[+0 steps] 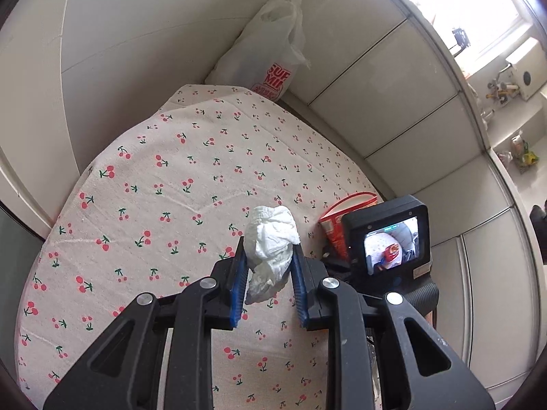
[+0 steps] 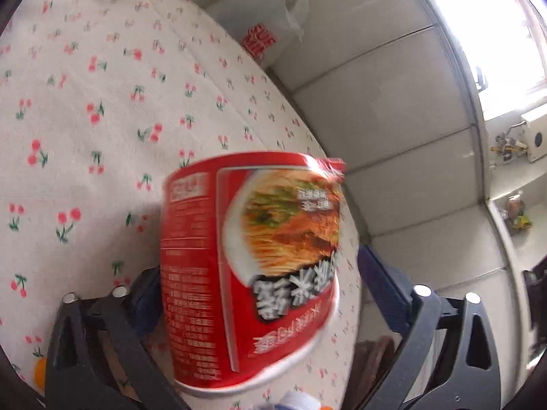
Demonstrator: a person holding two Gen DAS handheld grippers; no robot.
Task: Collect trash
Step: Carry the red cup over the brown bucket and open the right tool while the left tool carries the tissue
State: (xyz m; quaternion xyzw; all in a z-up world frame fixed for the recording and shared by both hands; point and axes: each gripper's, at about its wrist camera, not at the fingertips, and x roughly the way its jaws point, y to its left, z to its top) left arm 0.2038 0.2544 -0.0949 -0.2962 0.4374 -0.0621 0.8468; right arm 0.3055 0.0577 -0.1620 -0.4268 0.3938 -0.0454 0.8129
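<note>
My left gripper is shut on a crumpled white tissue and holds it above the cherry-print tablecloth. My right gripper is shut on a red instant-noodle cup, held upside down above the cloth; the cup is blurred. The same cup and the right gripper's camera body show at the right in the left wrist view. A white plastic bag with red print stands open at the table's far corner against the wall; it also shows in the right wrist view.
The table sits in a corner of pale panelled walls. A bright window and a ledge with small items lie at the far right. An orange object peeks out at the lower left of the right wrist view.
</note>
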